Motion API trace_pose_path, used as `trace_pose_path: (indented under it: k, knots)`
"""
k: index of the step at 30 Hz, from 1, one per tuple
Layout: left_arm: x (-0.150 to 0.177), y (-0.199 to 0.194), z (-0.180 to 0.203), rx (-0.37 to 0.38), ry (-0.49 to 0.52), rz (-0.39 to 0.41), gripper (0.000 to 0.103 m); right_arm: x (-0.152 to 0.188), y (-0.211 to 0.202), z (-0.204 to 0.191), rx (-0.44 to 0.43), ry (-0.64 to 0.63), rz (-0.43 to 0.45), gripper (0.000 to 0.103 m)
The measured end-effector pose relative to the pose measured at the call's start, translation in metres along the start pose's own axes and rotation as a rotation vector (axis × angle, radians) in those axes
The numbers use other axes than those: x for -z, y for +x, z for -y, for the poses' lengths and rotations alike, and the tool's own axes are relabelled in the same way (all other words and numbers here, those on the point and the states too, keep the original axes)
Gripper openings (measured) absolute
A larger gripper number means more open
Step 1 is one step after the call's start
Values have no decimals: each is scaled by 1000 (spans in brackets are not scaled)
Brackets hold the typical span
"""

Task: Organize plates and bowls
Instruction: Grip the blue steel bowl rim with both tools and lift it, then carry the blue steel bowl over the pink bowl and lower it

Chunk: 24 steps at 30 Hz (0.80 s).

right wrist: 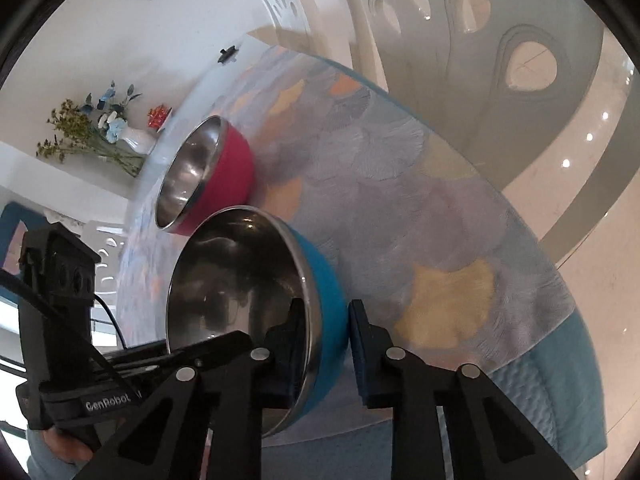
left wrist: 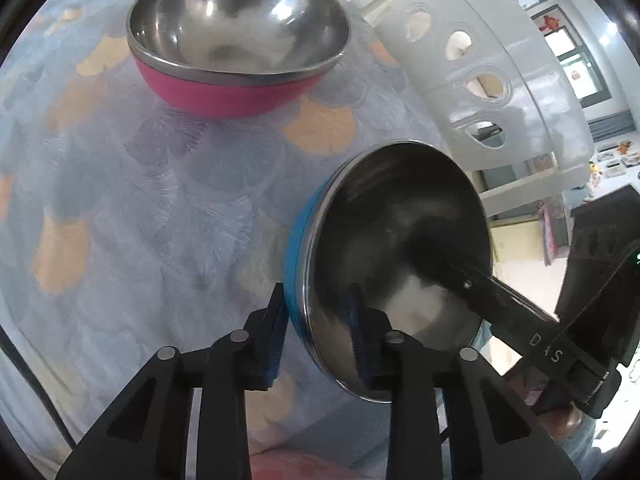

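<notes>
Gripping the blue steel-lined bowl (left wrist: 394, 264) from two sides at once, rim pinched between the pads of both tools. Left hand-held gripper (left wrist: 320, 336) clamped on the near rim at lower centre of its view, one pad on the blue outside, the other inside the steel. Right hand-held gripper (right wrist: 326, 344) doing the same on the opposite rim, lower centre of its own view. Probably two grips because that thin rim would swing or slip from a single pinch.

Bowl looks tipped toward each camera, though could be fisheye distortion. Can't tell if it's off the table (left wrist: 140, 208) yet.

Pink bowl (left wrist: 236, 36) sitting upright in the upper part of the left view, well apart from the blue one, mouth up. Looks like the obvious nesting target, hence the open mouth left free. Easy to lose grip if the two hands pull unevenly.
</notes>
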<state>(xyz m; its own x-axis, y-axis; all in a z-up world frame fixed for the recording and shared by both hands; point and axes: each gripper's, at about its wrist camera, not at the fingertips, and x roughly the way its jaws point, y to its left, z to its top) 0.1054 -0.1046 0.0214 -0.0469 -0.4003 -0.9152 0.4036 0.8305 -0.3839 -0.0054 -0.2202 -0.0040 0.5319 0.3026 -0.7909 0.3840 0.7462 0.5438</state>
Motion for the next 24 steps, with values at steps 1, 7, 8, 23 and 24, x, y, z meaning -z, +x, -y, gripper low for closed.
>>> trace_pose_path:
  k: [1,7,8,23,24]
  knots:
    - [4,-3,5,-20,18,11,24,1,-1,-2,8,-12,2,18]
    - [21,-41,15,3,8,101,24,5,-16,-2,-29,11,23,13]
    - [25,-49,18,-1,7,119,24,5,-20,-4,-43,10,27,13]
    - [117,-132,-4,-15,-188,331,26,47,-61,-86,-167,-200,-36,14]
    - [126,-137,-5,-26,-204,347,29,52,-61,-92,-181,-215,-51,14]
